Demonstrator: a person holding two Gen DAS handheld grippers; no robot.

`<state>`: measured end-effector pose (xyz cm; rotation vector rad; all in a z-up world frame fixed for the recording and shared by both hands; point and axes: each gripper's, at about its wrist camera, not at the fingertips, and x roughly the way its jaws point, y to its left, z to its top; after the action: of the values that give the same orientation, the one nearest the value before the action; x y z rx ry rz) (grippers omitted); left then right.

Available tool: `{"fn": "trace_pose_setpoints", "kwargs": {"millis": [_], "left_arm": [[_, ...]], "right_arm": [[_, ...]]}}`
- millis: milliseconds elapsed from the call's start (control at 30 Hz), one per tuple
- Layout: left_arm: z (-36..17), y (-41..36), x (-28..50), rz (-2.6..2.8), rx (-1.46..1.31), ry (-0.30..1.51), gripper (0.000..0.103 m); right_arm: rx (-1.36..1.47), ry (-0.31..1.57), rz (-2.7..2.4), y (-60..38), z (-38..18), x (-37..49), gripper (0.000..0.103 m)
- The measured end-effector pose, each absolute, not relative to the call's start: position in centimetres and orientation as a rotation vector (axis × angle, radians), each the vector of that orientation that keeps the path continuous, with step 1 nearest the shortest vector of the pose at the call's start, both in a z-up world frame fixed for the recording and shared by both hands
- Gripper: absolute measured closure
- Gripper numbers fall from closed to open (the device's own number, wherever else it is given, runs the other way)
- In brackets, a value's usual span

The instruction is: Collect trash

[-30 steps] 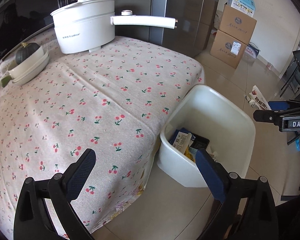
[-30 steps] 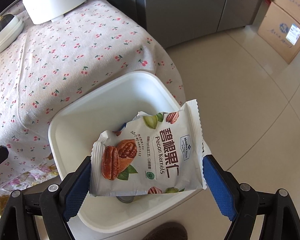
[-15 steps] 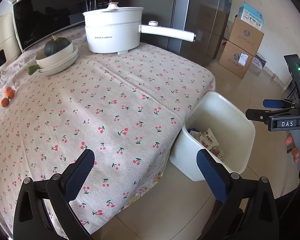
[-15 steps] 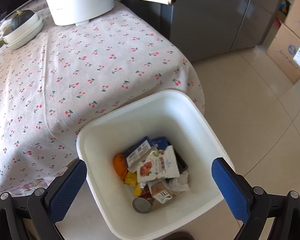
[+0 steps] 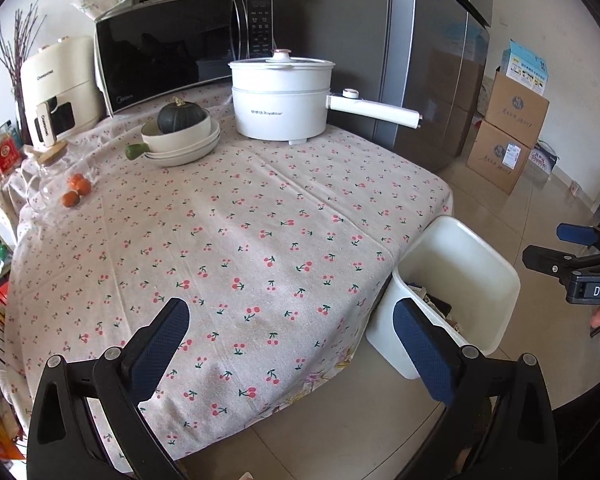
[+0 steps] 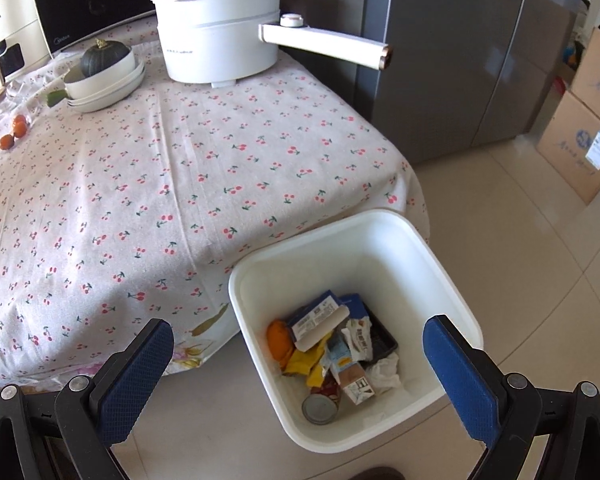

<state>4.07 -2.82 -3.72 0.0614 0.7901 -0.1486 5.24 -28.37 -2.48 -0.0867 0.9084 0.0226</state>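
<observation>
Cherry-printed cloth is covering the one table (image 5: 260, 216), and pale glossy tiles are lining the floor. One white plastic square bin (image 6: 452, 280) is standing on the floor, touching the table's draped corner. Crumpled wrappers and cartons (image 6: 332, 340) are lying inside it, along with one round tin (image 6: 319, 408) and an orange lump. On the table, one white long-handled electric pot (image 5: 280, 104) is sitting beside a stack of white bowls holding one dark green squash (image 5: 181, 116); three small orange fruits (image 5: 76, 190) are lying nearby. Two cardboard boxes are stacked by the wall. The right hand-held gripper (image 6: 300, 364) is hanging over the bin, its jaws having just spread wide with nothing between them. The left hand-held gripper (image 5: 292, 344) is also gaping empty over the table's edge.
</observation>
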Motion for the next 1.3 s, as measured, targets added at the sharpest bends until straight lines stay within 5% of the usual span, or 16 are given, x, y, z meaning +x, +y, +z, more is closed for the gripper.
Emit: {"fn": "trace_pose_setpoints", "kwargs": {"millis": [533, 1300], "left_arm": [[-1.7, -3.1, -2.6, 0.013, 0.031, 0.664, 0.000], [-0.5, -3.6, -3.1, -0.009, 0.027, 0.610, 0.000]], "right_arm": [[-0.113, 0.629, -0.023, -25.6, 0.8, -2.2, 0.001], [-0.107, 0.587, -0.017, -25.0, 1.5, -2.4, 0.001]]}}
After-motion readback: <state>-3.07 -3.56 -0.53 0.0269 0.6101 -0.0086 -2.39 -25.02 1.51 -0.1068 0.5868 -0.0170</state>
